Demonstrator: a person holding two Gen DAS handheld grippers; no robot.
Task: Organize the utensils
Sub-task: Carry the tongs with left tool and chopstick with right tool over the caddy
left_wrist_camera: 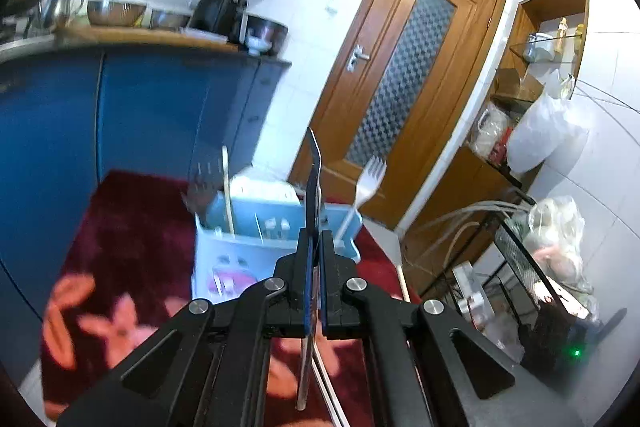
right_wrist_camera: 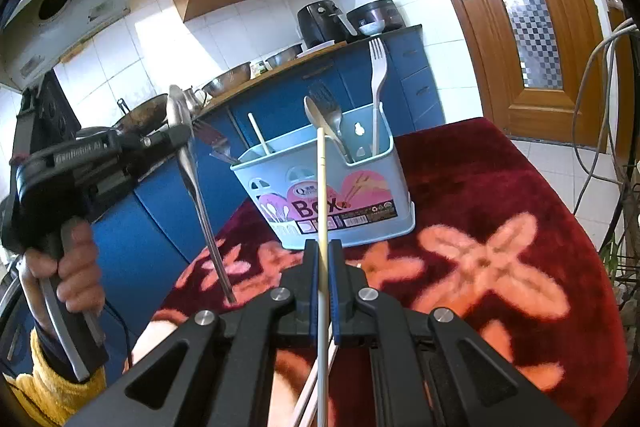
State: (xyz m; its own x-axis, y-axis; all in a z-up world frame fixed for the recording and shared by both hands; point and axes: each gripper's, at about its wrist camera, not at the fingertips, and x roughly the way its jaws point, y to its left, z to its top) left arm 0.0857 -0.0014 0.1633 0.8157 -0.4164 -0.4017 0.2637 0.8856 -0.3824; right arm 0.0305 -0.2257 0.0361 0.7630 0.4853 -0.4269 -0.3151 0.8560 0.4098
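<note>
Left tongs clamp a metal spoon; right tongs clamp a pale chopstick. Blue utensil box stands at the desk's far edge.

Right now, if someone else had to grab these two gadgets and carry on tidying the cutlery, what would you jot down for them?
Left hand-held gripper: shut on a metal spoon, held up in the air to the left of the box.
Right hand-held gripper: shut on a pale chopstick, pointing toward the box.
Blue utensil box stands on the red flowered cloth.
Done: a white fork, a metal fork, a spoon and a pale stick already stand in the box.
Left: drop in the spoon and the chopstick. More chopsticks lie under the right gripper.
</note>
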